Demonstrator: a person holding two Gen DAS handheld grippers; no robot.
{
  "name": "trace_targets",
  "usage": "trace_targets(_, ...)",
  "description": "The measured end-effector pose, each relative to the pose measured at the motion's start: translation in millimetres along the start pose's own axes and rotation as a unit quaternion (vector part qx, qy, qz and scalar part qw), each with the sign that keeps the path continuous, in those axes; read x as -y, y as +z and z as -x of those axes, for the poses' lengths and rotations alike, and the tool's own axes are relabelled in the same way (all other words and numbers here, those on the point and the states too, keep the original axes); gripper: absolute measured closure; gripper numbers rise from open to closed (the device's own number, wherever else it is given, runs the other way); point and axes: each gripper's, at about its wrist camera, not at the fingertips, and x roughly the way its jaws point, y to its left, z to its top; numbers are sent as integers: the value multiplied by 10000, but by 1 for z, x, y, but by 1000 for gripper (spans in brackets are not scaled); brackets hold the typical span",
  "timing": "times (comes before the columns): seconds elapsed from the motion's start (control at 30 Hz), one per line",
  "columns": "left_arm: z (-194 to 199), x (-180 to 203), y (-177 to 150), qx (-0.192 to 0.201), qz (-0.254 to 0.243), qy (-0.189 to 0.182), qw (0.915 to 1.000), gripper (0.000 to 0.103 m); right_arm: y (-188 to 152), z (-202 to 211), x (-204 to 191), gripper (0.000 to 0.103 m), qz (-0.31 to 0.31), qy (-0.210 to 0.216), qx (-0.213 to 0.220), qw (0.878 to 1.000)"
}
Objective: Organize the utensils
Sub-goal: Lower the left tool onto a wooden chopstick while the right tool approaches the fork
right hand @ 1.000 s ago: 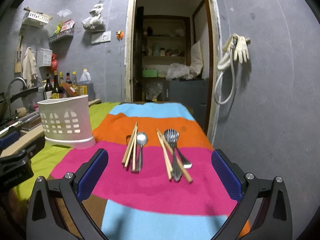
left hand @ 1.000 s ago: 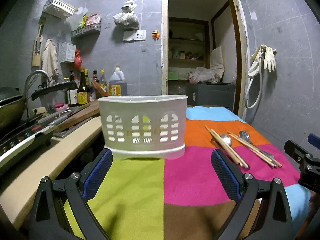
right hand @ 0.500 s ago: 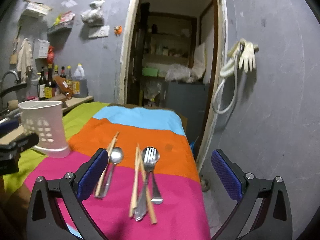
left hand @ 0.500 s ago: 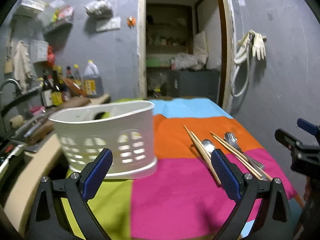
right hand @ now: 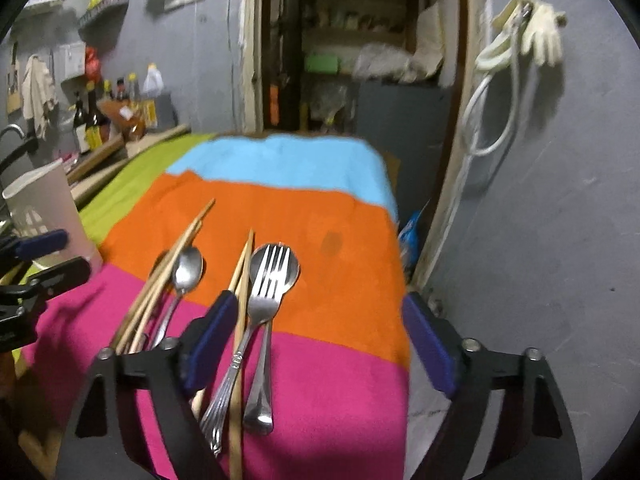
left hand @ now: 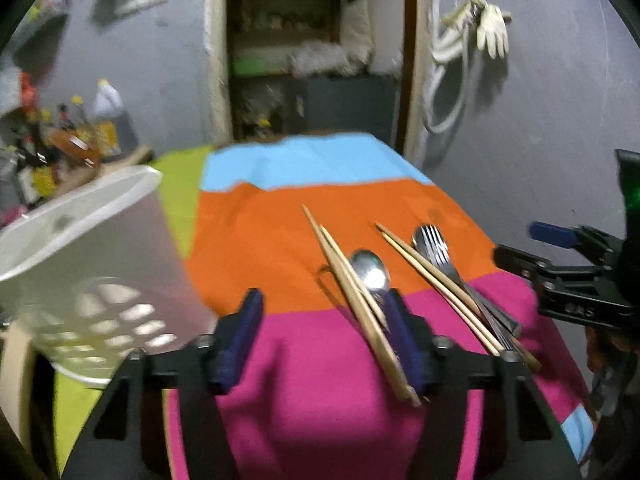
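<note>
Nothing sorted yet: chopsticks (left hand: 356,292), spoons (right hand: 187,269) and fork (right hand: 269,280) still lying on striped cloth (left hand: 280,232), white basket (left hand: 92,260) receiving none. Left gripper (left hand: 324,340) and right gripper (right hand: 316,340) narrowing, jaws apart, clamping nothing.

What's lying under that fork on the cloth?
Under the fork lies a second spoon, its bowl peeking out behind the tines. The fork covers most of that bowl.
</note>
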Motion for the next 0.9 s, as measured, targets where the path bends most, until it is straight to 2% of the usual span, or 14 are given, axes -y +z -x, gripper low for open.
trace_targets(0.1,-20,-7,3,-400,178,-344,9985,70,0,-12,2,43,24,163,-242,9996)
trace_targets(0.37,-51,-13,9,-1080,406,-790,9902,76,1,-31,0,51,126,393,-537,9977)
trace_targets(0.47,-54,-13,11,-1158,455,-916,9880,78,2,-35,-3,53,181,424,-604,9971)
trace_targets(0.6,-53,-15,14,-1223,510,-1066,9854,96,4,-39,-6,58,159,542,-661,9962)
trace_targets(0.77,-47,-19,11,-1282,641,-1116,9834,98,1,-39,-9,62,174,584,-719,9956)
trace_targets(0.9,-44,-17,10,-1312,555,-900,9857,98,-1,-38,-12,65,217,569,-788,9950)
